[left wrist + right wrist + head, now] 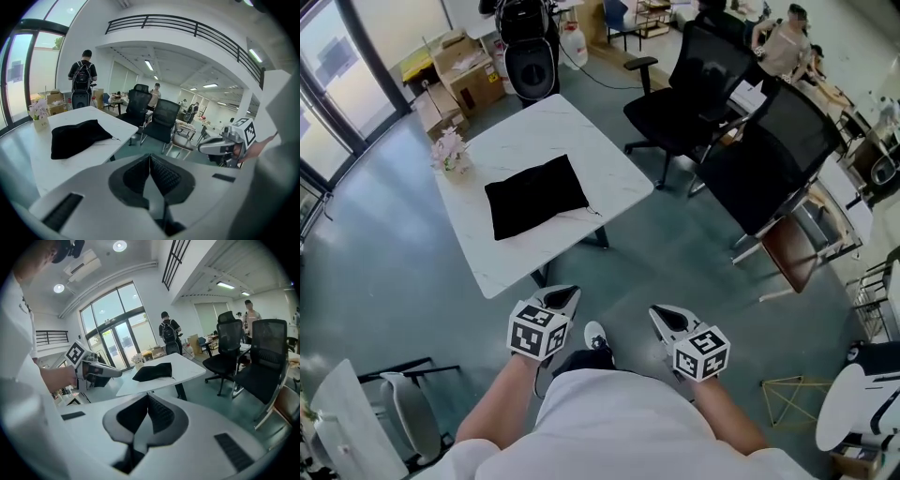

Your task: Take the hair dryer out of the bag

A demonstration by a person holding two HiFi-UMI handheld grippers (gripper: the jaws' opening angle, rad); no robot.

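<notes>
The left gripper [565, 296] and the right gripper [662, 316] are both closed, pads pressed together with nothing between them. They hang low in front of the person, well apart from the white worktop [546, 127] ahead.

The black bag [536, 195] lies flat near the middle of that worktop. A thin drawstring [583, 213] trails from its right side, so the mouth is probably there. The hair dryer does not show in any view; I judge it is inside the bag, which looks slightly filled. A small pot of pale flowers [450, 152] stands at the worktop's left corner, apart from the bag.

The task looks to be at its very start, in the approach, with the bag untouched. The next move calls for bringing both grippers up to the worktop and opening the jaws. One gripper should then hold the cloth at the mouth while the other reaches in. Soft fabric may drag along unless it is pinned.

No brand or writing is readable. The cubes on the grippers carry only black-and-white square patterns. Any print on the cardboard boxes [464, 70] on the floor beyond is too small to read.
</notes>
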